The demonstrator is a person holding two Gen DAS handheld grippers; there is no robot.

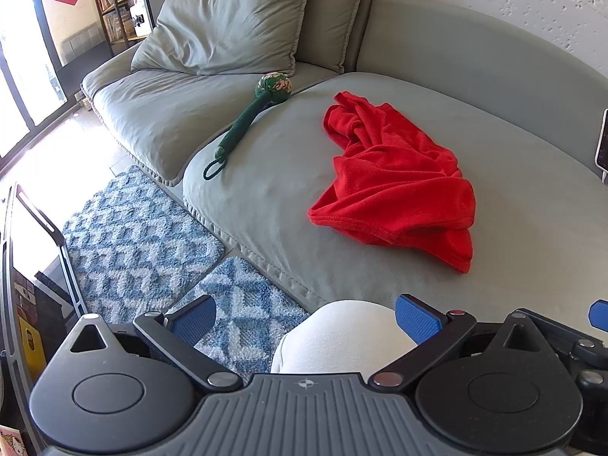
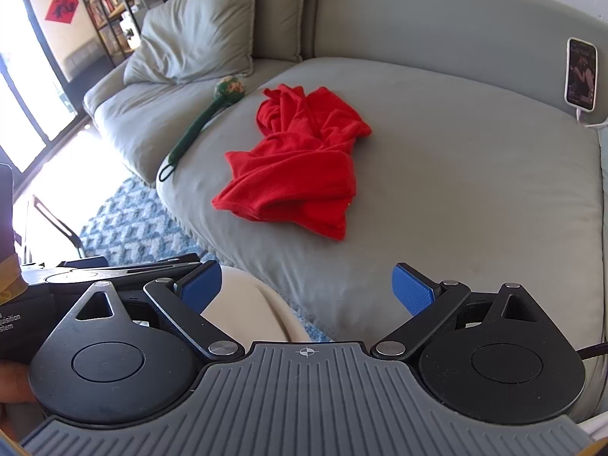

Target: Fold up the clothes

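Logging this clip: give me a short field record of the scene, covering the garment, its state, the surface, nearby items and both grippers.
garment: red fleece-like garment, one piece
state: crumpled in a heap, not folded, untouched
surface: grey-green sofa seat cushion
nearby: green fabric massage mallet with floral head to the garment's left, apart from it; white phone propped against the sofa back, cable attached
floor: blue and white patterned rugs
left gripper: open, empty, short of the garment
right gripper: open, empty, short of the garment
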